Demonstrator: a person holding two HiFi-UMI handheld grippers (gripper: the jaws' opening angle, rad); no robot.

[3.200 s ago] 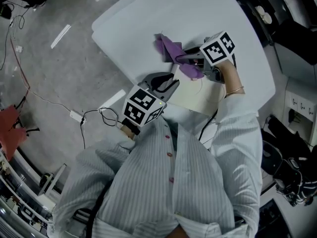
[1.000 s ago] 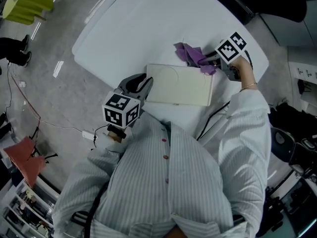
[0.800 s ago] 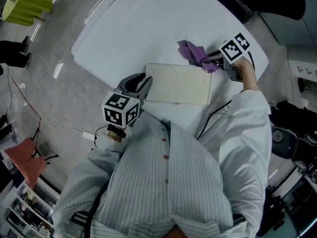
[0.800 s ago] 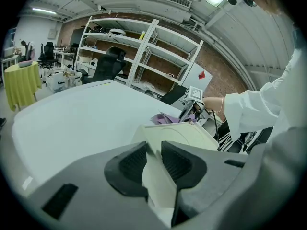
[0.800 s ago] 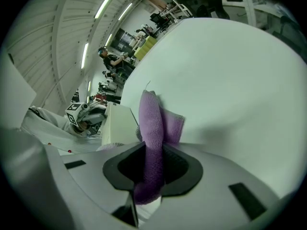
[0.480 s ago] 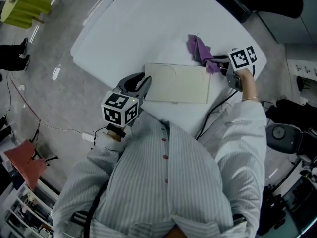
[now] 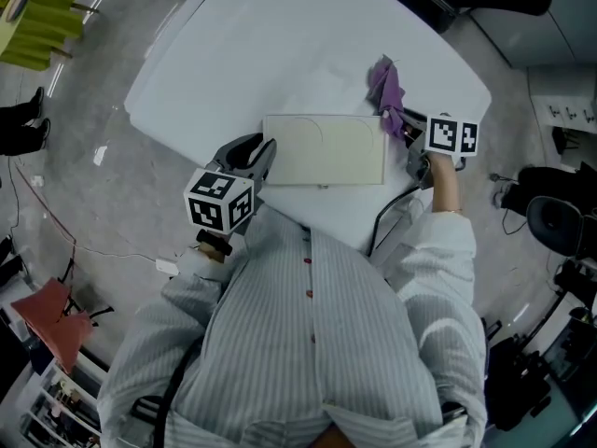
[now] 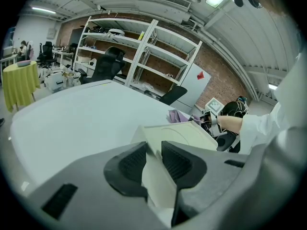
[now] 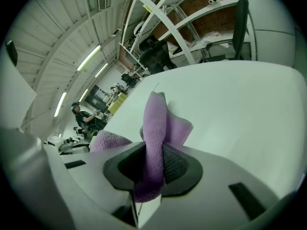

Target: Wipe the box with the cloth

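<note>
We hold the box at its left end with our left gripper. In the left gripper view, the gripper has its two dark pads pressed onto the thin edge of the box, one on each side. The box is pale cream and flat, and it lies on the white table close to the table's near edge, with its long side running across in front of us.

Our right gripper sits at the box's other end, by the far right corner. Its jaws are closed on the cloth. The right gripper view shows the gripper with purple terry squeezed between the pads. One fold of the cloth stands up above them, and another bulges out to the left. In the head view the cloth pokes up just beside the box's right edge — we cannot tell whether it touches the box there.

The rest of the table is bare white. Beyond it the left gripper view shows metal shelves and a black chair. A small table with a yellow cover stands off to the left.
</note>
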